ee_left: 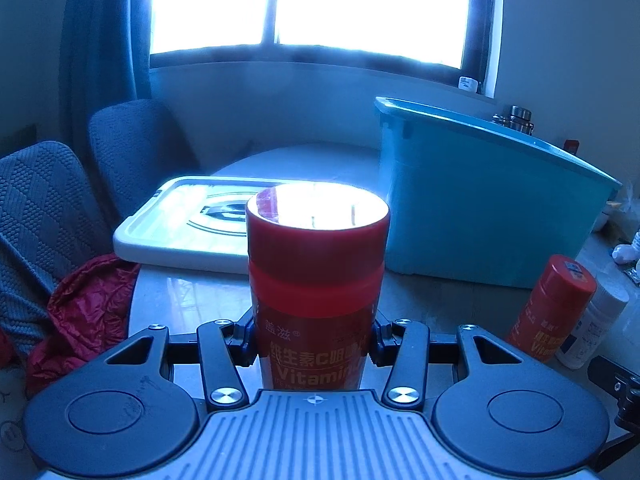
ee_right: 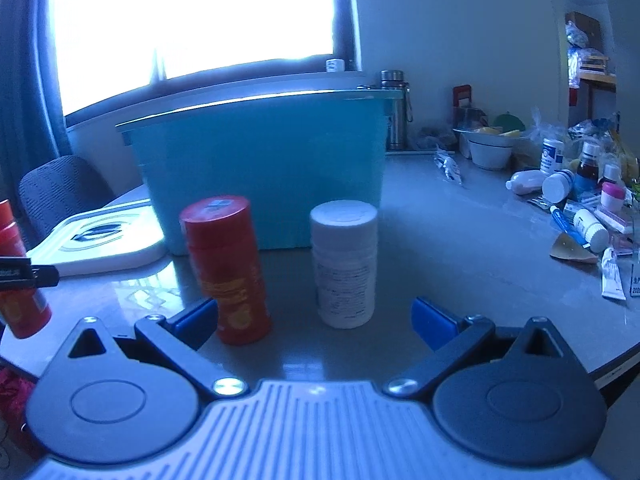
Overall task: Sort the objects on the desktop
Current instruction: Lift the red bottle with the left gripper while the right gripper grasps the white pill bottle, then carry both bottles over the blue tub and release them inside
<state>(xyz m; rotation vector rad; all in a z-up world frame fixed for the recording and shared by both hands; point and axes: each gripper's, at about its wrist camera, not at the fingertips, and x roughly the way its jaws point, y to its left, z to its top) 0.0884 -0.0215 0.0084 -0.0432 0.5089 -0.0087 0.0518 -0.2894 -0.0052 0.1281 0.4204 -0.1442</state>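
My left gripper is shut on a red vitamin C bottle, held upright in front of the blue bin. That bottle also shows at the left edge of the right wrist view. My right gripper is open and empty, low over the table. A second red bottle stands just inside its left finger. A white bottle stands between the fingers, a little ahead. Both bottles also show in the left wrist view, the red one and the white one.
The blue bin stands behind the bottles. Its white lid lies flat to the left. Two grey chairs and a red cloth are at the left. Several small bottles and packets, a bowl and a steel flask crowd the right.
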